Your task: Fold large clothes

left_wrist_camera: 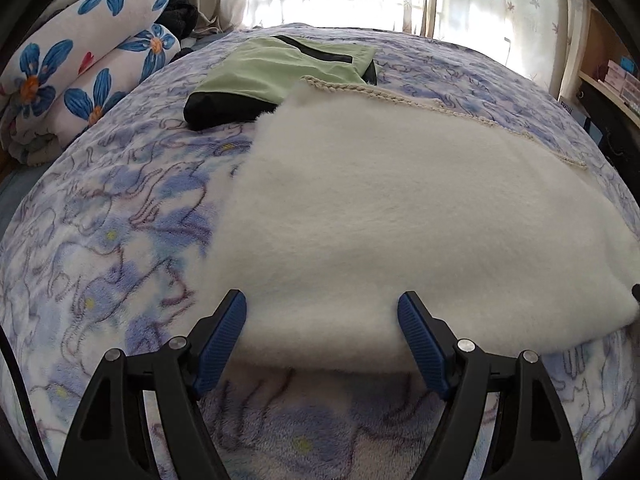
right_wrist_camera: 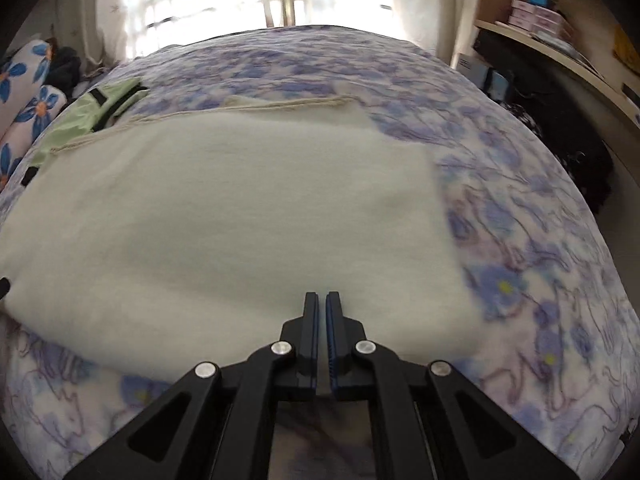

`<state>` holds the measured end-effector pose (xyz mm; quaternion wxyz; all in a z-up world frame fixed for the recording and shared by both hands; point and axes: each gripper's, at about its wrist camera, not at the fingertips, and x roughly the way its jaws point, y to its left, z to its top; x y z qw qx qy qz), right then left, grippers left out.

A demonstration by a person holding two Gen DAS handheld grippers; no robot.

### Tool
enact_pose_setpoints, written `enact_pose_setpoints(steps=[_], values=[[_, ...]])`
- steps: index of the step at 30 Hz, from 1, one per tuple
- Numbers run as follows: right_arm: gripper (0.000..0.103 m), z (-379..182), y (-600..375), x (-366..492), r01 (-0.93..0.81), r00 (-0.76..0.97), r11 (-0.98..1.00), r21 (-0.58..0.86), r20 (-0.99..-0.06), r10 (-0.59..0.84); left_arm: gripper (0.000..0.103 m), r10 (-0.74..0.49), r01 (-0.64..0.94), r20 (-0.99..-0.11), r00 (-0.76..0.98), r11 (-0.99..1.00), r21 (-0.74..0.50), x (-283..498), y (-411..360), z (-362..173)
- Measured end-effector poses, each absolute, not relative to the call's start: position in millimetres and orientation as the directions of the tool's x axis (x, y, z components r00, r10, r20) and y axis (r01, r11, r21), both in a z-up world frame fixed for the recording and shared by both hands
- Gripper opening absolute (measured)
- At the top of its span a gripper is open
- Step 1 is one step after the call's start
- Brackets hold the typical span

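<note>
From the left wrist view, the left gripper [left_wrist_camera: 322, 316] has its two blue fingers wide apart. Nothing is pinched between them. The white fluffy garment [left_wrist_camera: 400, 216] lies flat on the bed blanket [left_wrist_camera: 100, 248], which has blue flowers on it. The near edge of the garment sits right in front of the fingers and between them, a bit lifted off the blanket. The garment stretches away from the gripper and off to the right. Its long side seems to run left to right. A green and black garment [left_wrist_camera: 276, 68] lies further back, touching the far corner of the white one. A rolled flower quilt [left_wrist_camera: 80, 52] sits at the far left.

From the right wrist view, the right gripper [right_wrist_camera: 322, 300] has its fingers closed together. I cannot see any cloth caught in them. Their tips sit over the near edge of the white garment, close to its right corner. Most of the cloth spreads away and to the left.

Both grippers are at the near edge, so I think the next fold goes away from them.
</note>
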<state>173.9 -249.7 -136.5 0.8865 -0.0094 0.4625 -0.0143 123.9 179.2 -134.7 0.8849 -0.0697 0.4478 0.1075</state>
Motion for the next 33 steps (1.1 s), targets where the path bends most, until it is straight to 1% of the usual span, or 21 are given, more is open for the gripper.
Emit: enact_pose_setpoints(steps=[1,3,6,10,17,23,29,33], values=[[0.0,-136.1,-262.2,170.6,0.036,0.565,0.999,0.011,-0.825,-0.011,0.077,0.134,-0.252,-0.807,0.575,0.967,-0.019,124.5,178.1,-134.5],[0.0,-134.6,-274.0,165.3,0.06,0.563,0.997,0.045,-0.827,0.003,0.077,0.157,-0.257,-0.807,0.569,0.966,0.007,126.5,175.0,-135.2],[0.0,-133.6,-272.6,161.5,0.077,0.562,0.996,0.038,-0.827,-0.012,0.077,0.173,-0.271,-0.808,0.563,0.962,0.017,127.7,171.9,-134.8],[0.004,-132.3,-267.7,161.9,0.097,0.558,0.995,0.029,-0.829,-0.03,0.077,0.159,-0.272,-0.818,0.553,0.962,0.004,127.2,173.0,-130.8],[0.004,-118.3,-264.7,153.5,0.13,0.553,0.988,0.088,-0.833,0.002,0.077,0.144,-0.282,-0.839,0.524,0.959,-0.011,119.6,172.2,-117.0],[0.004,-93.5,-246.7,131.6,0.086,0.583,0.989,0.123,-0.811,0.051,0.077,0.134,-0.275,-0.826,0.547,0.961,-0.026,102.7,163.5,-92.7],[0.004,-70.0,-222.8,107.5,0.012,0.616,0.985,0.171,-0.777,0.127,0.077,0.071,-0.244,-0.812,0.58,0.966,-0.09,78.9,155.3,-73.0],[0.004,-61.1,-204.8,95.3,-0.039,0.625,0.98,0.196,-0.761,0.177,0.077,0.044,-0.231,-0.808,0.588,0.966,-0.116,63.1,151.8,-68.8]])
